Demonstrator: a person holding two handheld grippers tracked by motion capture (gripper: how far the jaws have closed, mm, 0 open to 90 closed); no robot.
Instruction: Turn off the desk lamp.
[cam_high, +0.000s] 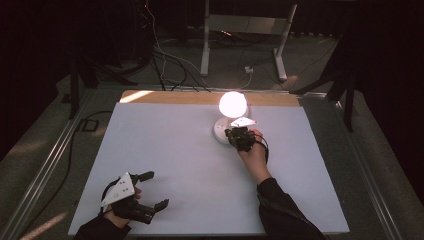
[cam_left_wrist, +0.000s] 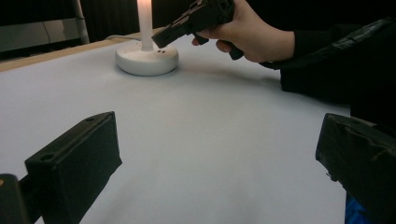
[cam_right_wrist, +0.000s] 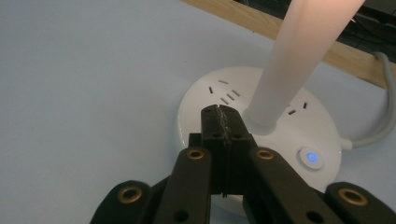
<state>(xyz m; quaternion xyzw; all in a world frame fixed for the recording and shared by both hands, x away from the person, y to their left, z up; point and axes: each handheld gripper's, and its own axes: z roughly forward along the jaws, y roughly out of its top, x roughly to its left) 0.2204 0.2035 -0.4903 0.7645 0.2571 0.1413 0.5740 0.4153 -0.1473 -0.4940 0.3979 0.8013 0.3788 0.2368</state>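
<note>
My right gripper (cam_right_wrist: 223, 114) has its jaws pressed together, nothing between them, tips just over the white lamp base (cam_right_wrist: 233, 93), beside the lit stem (cam_right_wrist: 289, 65); power button (cam_right_wrist: 310, 157) just to their right. My left gripper (cam_high: 150, 192) spread wide, well apart from the lamp.

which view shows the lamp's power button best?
Right gripper view: the button glows blue on the lamp base, beside the stem, close up and unblocked. In the left gripper view the base is far off, the button not discernible. High view: glare, base tiny.
</note>
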